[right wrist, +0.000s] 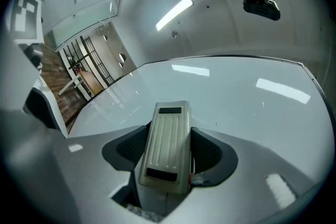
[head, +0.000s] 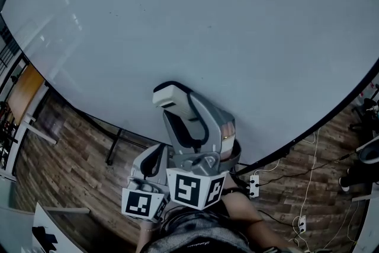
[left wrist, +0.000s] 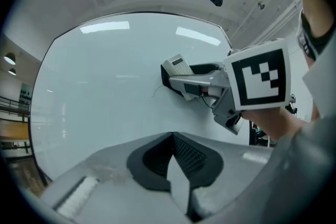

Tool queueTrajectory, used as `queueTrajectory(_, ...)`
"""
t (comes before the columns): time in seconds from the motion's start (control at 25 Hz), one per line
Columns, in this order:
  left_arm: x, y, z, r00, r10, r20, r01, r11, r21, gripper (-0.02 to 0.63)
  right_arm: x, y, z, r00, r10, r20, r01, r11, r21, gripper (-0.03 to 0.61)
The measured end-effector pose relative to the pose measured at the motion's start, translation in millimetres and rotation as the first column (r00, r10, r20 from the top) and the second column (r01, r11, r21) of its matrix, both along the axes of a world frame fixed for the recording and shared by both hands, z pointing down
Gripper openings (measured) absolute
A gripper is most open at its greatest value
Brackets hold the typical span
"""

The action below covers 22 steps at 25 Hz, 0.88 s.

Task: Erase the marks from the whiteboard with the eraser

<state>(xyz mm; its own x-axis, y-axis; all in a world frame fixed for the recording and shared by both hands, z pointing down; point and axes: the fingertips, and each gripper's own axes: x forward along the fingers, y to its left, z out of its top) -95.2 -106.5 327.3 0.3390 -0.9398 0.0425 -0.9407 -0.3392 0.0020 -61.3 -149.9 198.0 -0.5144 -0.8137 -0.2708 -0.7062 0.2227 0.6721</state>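
The right claw (right wrist: 167,150) grips the eraser (right wrist: 166,134) by its long sides. The eraser's long axis runs out along the jaws, its far end touching the whiteboard (right wrist: 252,113). The left claw (left wrist: 172,160) is closed and empty.

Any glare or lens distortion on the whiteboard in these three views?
Head view: fisheye bows the whiteboard edge into an arc, faint streaks upper left. Left gripper view: ceiling-light reflections across the board's top, dark circular vignette. Right gripper view: bright reflected patches on the board, eraser sharp.
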Motion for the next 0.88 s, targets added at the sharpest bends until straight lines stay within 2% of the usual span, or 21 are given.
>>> queueTrajectory(0.24,24.6,-0.8,0.1,0.997,0.077,0.027,-0.077,0.996,0.032,0.002,16.5,2.1,24.1,1.0,0.02,-0.006,-0.021,1.0,-0.018,0.268)
queueTrajectory(0.4,35.6,1.0,19.3,0.994,0.105,0.034,-0.106,0.994,0.04,0.002,36.8,5.3,52.3,0.998,0.055,-0.012,-0.055,0.998,-0.019,0.268)
queueTrajectory(0.64,47.7,1.4,57.0,0.991,0.131,0.018,-0.131,0.991,-0.009,0.002,73.7,6.3,100.4,0.99,0.134,-0.049,-0.136,0.99,-0.048,0.268)
queueTrajectory(0.88,58.3,8.3,65.3,0.989,0.15,0.01,-0.149,0.988,-0.024,0.002,95.2,4.7,125.9,0.98,0.181,-0.076,-0.188,0.979,-0.083,0.268)
